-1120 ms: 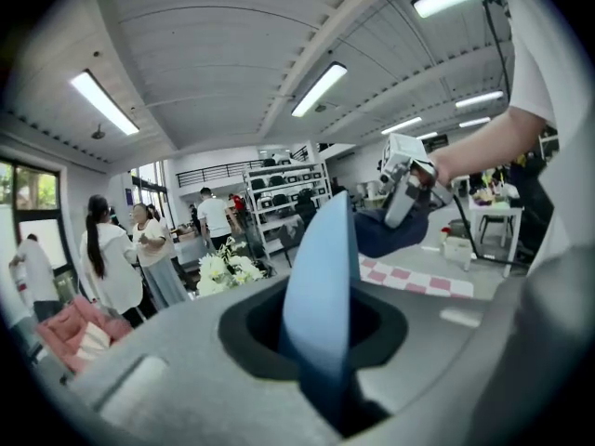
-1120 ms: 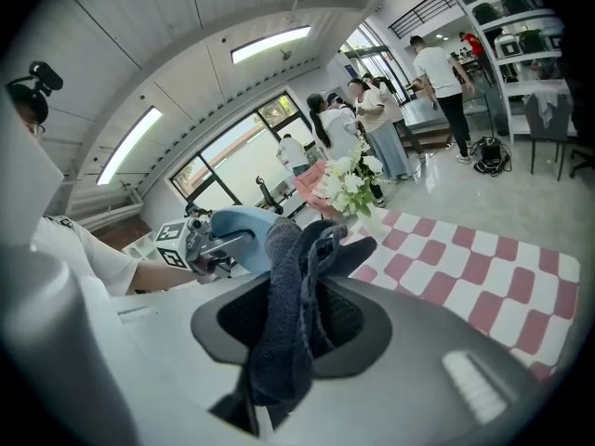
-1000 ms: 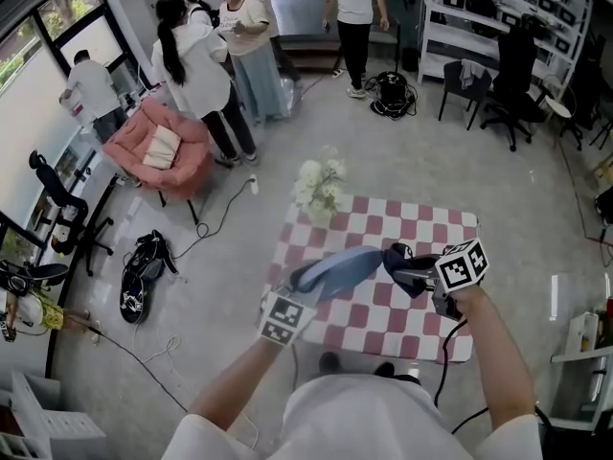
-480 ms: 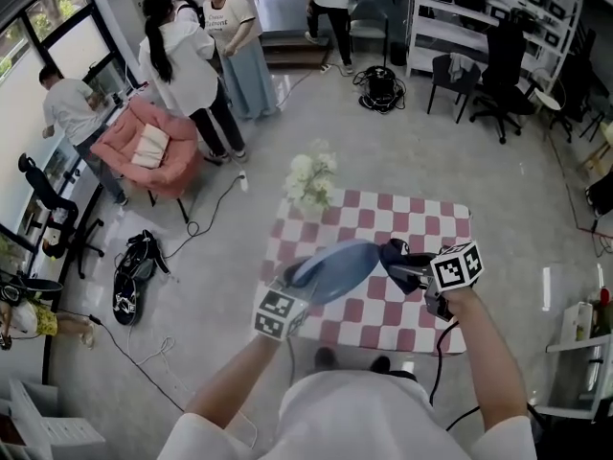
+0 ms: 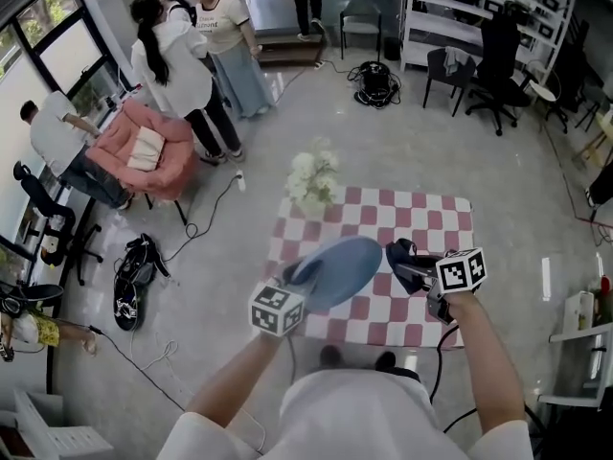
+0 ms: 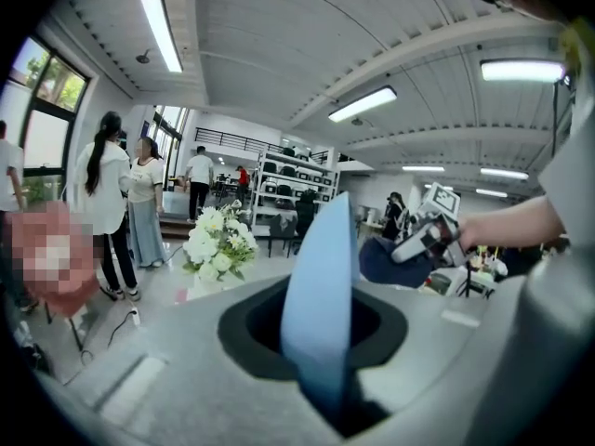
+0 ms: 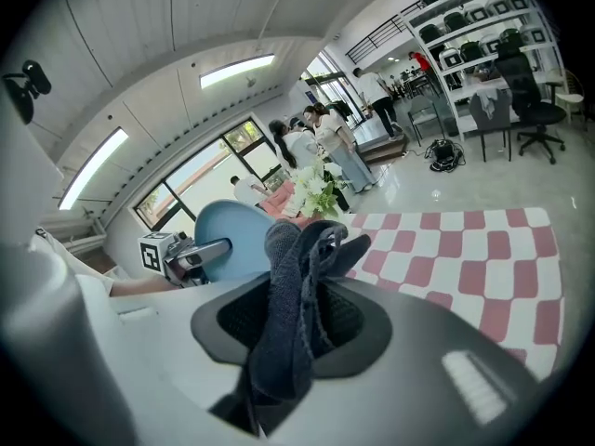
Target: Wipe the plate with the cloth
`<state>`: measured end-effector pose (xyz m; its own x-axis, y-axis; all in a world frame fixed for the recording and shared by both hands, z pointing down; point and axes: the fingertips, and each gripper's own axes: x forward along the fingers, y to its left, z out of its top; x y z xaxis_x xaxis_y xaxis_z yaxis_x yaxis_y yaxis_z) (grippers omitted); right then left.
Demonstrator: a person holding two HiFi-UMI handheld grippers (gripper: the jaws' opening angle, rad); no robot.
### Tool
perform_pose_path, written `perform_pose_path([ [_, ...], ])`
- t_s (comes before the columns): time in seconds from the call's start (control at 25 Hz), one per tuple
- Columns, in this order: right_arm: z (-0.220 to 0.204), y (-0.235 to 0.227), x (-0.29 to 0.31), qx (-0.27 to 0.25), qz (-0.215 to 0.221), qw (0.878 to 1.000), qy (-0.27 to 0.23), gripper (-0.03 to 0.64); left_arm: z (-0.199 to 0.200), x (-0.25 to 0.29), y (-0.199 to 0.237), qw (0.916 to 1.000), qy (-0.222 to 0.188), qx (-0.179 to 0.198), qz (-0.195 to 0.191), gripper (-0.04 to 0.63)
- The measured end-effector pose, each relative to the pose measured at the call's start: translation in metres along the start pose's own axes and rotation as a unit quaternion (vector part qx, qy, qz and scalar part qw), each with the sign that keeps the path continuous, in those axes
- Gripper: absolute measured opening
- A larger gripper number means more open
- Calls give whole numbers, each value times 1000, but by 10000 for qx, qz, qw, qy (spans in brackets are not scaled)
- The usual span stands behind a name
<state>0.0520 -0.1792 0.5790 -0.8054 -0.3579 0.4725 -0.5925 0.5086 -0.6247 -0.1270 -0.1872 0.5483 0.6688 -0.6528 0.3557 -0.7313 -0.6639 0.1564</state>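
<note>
My left tongs (image 5: 299, 276) are pinching the plate (image 5: 337, 268) by its lower rim. In the left gripper view the pale blue disc stands edge-on, wedged up out of the jaws. In the head view it sits in the lower middle of the frame, tilted, lifted off the table (image 5: 421, 220) and hanging over its near left corner.

My right tongs (image 5: 410, 268) are pressed on the cloth (image 5: 399, 254), a dark bunched wad that fills the jaws in the right gripper view and flops over their top. It is right of centre in the head view, just beside the plate's right rim. From above I see a thin gap there, but no view tells me for certain whether the two touch.

So the set-up is done, as I judge it. The plate is up in one set of tongs and the cloth in the other, and the two are brought close together. The wiping itself is what is left. I can't tell from the plate's face how much of it has been rubbed, because it looks plain and clean in every view. I reckon the cloth has to go flat onto the face and sweep across it while I keep the rim steady. After that, both can go back down on the checked table, clear of the flowers (image 5: 312, 182) at the far left corner.
</note>
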Motion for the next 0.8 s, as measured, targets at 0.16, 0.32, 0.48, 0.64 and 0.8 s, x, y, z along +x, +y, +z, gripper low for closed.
perform_pose_path([
  [0.16, -5, 3, 8, 56, -70, 9999, -84, 115, -2, 0, 5, 9996, -3, -206, -210, 71],
  [0.32, -10, 1, 15, 143, -198, 9996, -145, 115, -6, 2, 12, 9990, 16, -281, -345, 71],
  [0.48, -13, -1, 18, 196, -368, 9988, -256, 115, -9, 1, 17, 9978, 49, -438, -492, 71],
  [0.64, -13, -5, 22, 176, -540, 9974, -435, 115, -12, 3, 21, 9948, 76, -713, -723, 71],
  [0.8, -14, -3, 25, 63, -686, 9962, -528, 115, -14, 4, 22, 9926, 113, -853, -862, 71],
])
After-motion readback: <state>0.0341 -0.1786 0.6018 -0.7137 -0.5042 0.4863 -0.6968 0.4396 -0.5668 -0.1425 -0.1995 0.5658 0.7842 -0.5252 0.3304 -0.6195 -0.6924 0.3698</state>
